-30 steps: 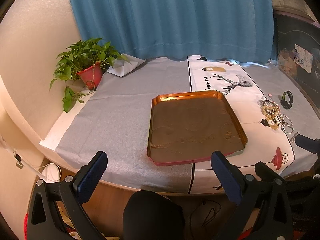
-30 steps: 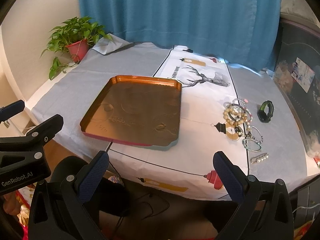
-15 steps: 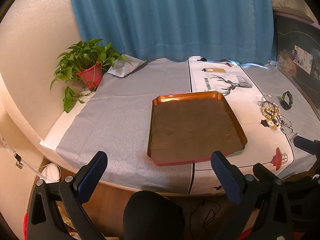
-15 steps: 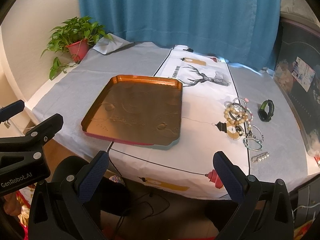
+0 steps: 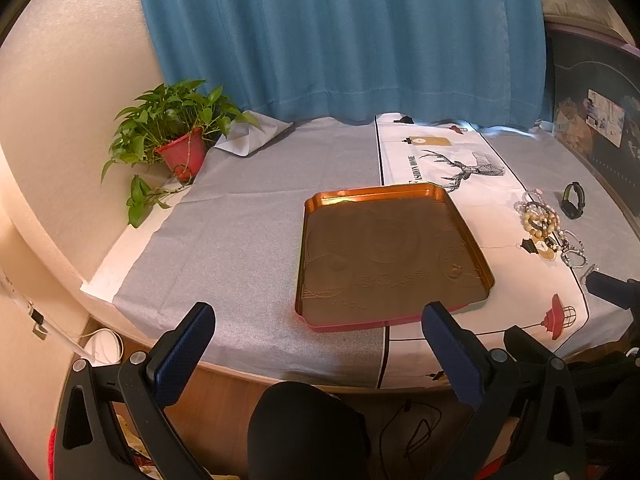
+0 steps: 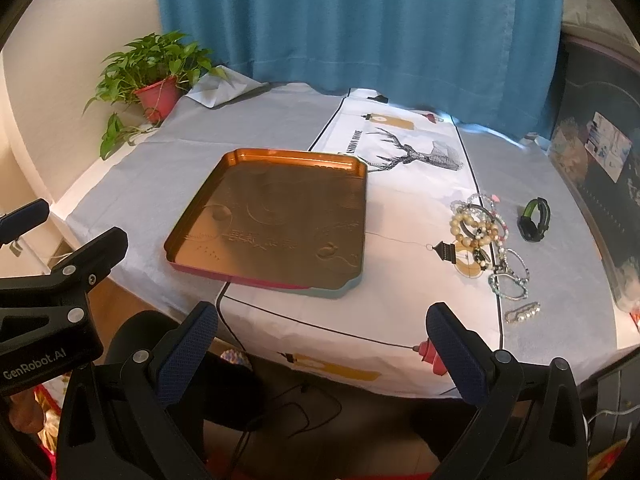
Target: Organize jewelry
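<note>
A copper-coloured metal tray (image 5: 390, 252) (image 6: 280, 216) lies empty on the table. To its right is a heap of beaded bracelets (image 5: 540, 220) (image 6: 478, 226), more bracelets (image 6: 508, 276), a small clasp piece (image 6: 522, 312) and a black-and-green band (image 5: 573, 200) (image 6: 534, 219). My left gripper (image 5: 316, 332) is open, held off the table's near edge in front of the tray. My right gripper (image 6: 322, 332) is open too, below the near edge, right of the tray. Neither holds anything.
A potted green plant (image 5: 176, 136) (image 6: 154, 76) stands at the table's back left. A blue curtain (image 5: 340, 32) hangs behind. A white runner with a deer print (image 6: 412, 152) crosses the grey cloth. A dark cabinet (image 6: 600, 168) flanks the right side.
Both grippers have crept slightly forward toward the table; the tray and jewelry sit a touch nearer in view. Nothing on the table has moved.
</note>
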`<state>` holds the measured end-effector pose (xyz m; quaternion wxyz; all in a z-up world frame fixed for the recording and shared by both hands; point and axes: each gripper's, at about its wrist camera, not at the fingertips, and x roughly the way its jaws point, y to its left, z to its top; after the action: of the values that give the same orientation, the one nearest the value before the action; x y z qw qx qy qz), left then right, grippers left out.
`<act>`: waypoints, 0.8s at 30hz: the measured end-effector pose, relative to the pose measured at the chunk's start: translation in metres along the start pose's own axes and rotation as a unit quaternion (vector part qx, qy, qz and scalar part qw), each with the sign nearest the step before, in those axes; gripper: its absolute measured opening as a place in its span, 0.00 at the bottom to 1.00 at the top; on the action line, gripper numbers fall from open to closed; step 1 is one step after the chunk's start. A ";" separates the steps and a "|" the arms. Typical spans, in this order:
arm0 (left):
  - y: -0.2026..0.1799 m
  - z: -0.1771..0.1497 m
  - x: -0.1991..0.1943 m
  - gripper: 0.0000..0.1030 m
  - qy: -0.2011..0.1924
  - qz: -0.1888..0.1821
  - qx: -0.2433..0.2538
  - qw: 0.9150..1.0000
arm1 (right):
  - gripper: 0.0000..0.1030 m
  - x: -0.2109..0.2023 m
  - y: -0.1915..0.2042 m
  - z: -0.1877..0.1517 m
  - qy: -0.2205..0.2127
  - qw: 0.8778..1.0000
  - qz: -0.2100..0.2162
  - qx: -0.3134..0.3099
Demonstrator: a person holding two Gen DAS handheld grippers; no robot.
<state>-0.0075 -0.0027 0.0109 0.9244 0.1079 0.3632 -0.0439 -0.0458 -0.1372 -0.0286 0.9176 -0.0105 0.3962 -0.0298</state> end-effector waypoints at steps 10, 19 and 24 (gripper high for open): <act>0.000 0.000 -0.001 1.00 -0.001 0.000 0.000 1.000 | 1.00 0.000 0.001 0.000 0.000 1.000 0.001 0.000; 0.001 0.001 -0.002 1.00 -0.001 0.000 0.000 1.000 | 1.00 -0.001 0.001 0.001 0.001 1.000 0.002 0.001; 0.000 0.001 -0.002 1.00 -0.002 0.001 0.001 1.000 | 1.00 -0.001 0.002 0.002 0.002 1.000 0.002 0.001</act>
<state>-0.0083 -0.0024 0.0125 0.9251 0.1091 0.3612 -0.0435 -0.0450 -0.1356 -0.0271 0.9168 -0.0089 0.3982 -0.0281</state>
